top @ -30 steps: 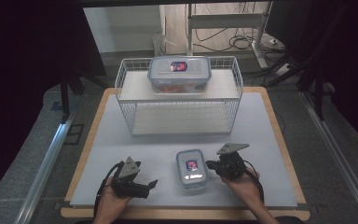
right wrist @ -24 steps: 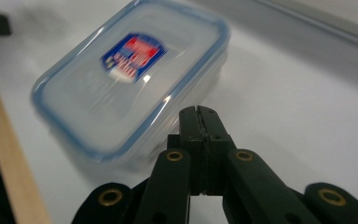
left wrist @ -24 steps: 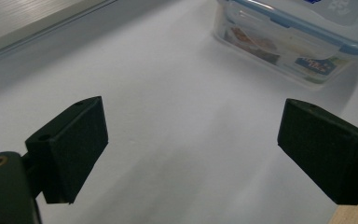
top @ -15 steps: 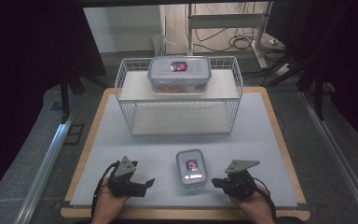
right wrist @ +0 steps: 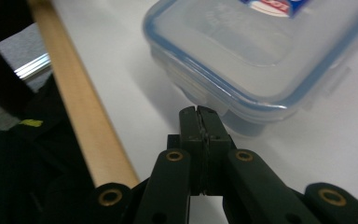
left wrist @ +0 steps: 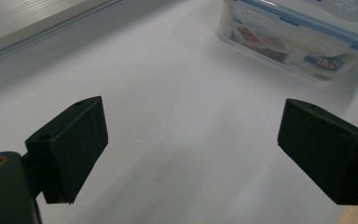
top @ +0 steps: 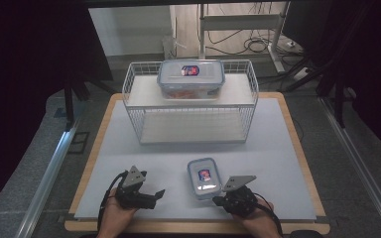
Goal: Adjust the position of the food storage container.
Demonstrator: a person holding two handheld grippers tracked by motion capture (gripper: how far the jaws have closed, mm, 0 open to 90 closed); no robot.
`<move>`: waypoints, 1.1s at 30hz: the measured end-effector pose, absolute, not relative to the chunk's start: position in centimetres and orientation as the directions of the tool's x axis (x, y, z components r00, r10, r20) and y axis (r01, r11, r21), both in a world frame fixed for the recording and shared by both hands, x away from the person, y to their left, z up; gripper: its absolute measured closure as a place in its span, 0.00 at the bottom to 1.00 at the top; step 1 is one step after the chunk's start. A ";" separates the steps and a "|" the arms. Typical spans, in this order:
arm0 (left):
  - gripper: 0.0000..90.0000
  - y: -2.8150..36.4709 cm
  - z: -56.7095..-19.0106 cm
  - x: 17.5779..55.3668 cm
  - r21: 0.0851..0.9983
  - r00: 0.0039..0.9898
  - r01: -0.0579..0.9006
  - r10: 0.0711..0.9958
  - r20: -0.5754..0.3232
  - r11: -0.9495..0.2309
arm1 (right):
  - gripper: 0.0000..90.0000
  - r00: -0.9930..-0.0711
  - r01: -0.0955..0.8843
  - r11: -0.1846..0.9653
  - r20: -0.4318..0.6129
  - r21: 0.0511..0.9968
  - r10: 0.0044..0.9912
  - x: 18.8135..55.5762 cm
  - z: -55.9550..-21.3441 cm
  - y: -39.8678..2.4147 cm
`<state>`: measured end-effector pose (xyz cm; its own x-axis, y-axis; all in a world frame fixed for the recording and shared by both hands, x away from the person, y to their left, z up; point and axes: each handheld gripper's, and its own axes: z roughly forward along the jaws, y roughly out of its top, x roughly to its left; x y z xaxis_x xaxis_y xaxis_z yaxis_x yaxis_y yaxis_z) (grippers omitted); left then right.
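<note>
- Two grippers sit near the front edge of the white table top in the high view, one on each side of a small clear food box with a blue-edged lid.
- From above, the left gripper lies a little way to the left of the small box, and its tips point toward the box.
- The left gripper view shows more: its two black jaws are spread wide with bare white table between them. The small box is farther off and not touched.
- From above, the right gripper is just beside the near right corner of the small box.
- The right gripper view shows its jaws pressed together, holding nothing. Their tips are very close to the box's corner; I cannot tell if they touch.
- High view: a white wire rack stands at the back of the table, with a bigger clear food box on its top shelf.
- Wood trim runs round the table. Grey floor and cables lie behind.
</note>
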<state>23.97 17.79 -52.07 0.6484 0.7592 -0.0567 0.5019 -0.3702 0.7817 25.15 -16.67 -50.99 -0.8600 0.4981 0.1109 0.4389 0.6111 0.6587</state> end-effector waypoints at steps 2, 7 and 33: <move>0.09 17.7 -52.1 24.0 0.780 0.650 0.504 0.758 -0.061 -0.369 | 1.00 -0.844 0.458 0.592 0.114 0.664 0.524 25.6 -50.9 -17.3; 0.09 17.5 -52.1 24.3 0.772 0.655 0.511 0.753 -0.064 -0.379 | 1.00 -0.806 0.499 0.551 0.126 0.669 0.578 27.0 -50.9 -18.4; 0.91 12.9 -52.0 32.9 0.775 0.684 0.518 0.719 -0.122 -0.361 | 0.98 -0.750 0.520 0.504 0.087 0.689 0.655 29.4 -50.9 -18.9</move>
<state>32.93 12.92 -51.99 0.6840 0.7192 -0.1222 0.5182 -0.3612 0.7752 29.36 -18.88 -50.94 -0.7504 0.6553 0.0872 0.5204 0.5041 0.6893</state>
